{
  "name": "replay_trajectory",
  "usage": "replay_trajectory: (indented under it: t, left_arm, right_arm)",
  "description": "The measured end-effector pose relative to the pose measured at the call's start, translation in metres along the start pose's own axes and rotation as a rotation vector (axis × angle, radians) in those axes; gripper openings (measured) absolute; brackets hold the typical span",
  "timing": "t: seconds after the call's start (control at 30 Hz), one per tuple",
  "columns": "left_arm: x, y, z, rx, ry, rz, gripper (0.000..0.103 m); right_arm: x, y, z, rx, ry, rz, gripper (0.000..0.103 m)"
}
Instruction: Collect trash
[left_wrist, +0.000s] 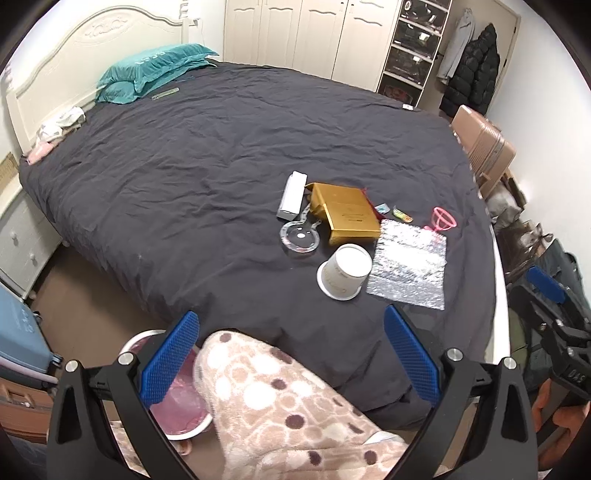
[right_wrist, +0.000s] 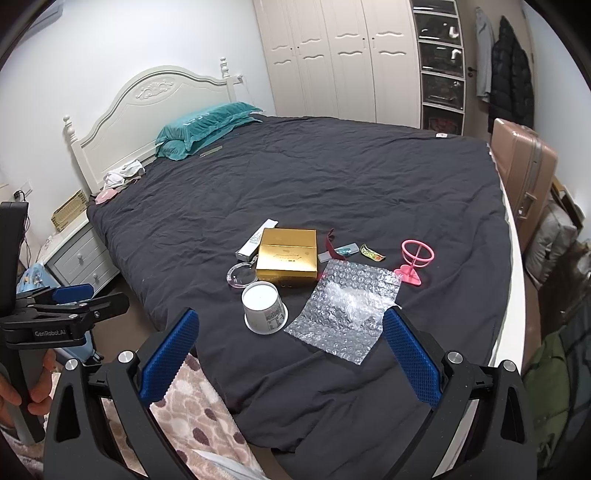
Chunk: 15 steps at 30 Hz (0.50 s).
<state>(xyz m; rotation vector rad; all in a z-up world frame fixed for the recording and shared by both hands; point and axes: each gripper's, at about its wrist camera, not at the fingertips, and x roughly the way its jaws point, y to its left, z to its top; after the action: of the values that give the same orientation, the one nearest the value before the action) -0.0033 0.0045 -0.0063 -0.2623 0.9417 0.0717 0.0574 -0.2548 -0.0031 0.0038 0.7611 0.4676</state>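
Both empty, jaws wide: left gripper (left_wrist: 291, 354) and right gripper (right_wrist: 290, 354), short of the bed edge. Beyond, upturned paper cup (right_wrist: 264, 308) beside bubble wrap (right_wrist: 345, 308), then gold box (right_wrist: 287, 258). Risk of wrap slipping from the pads, or cup rolling if nudged.

Both of my wrist feeds show a room lit evenly by cool indoor light from above, bright enough to read detail, with only soft, faint shadows. The dark bedspread (right_wrist: 332, 177) soaks up light, while the bubble wrap (right_wrist: 343, 306) throws small sparkling glare. Each picture is a fisheye circle with black corners; the wardrobe (right_wrist: 343, 59) and walls bow strongly toward the edges. Focus is fairly sharp centrally, softer at the rim.
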Motion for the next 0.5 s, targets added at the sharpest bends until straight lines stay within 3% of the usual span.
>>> replay_trajectory:
  t: [0.1, 0.3, 0.5]
  left_arm:
    - [0.0022, 0.0025, -0.0011, -0.032, 0.003, -0.032, 0.098]
    - [0.0038, 0.0021, -0.0025, -0.041, -0.013, -0.019, 0.098]
    - [0.0102, 0.0012, -0.0025, -0.037, 0.003, -0.007, 0.098]
  right_arm:
    - [0.0008, -0.0025, -0.0011, 0.010, 0.003, 0.001, 0.096]
    - [0.0036, -0.0044, -0.0032, 0.000, 0.011, 0.018, 0.096]
    - [0.0098, -0.0045, -0.0092, -0.027, 0.029, -0.025, 0.096]
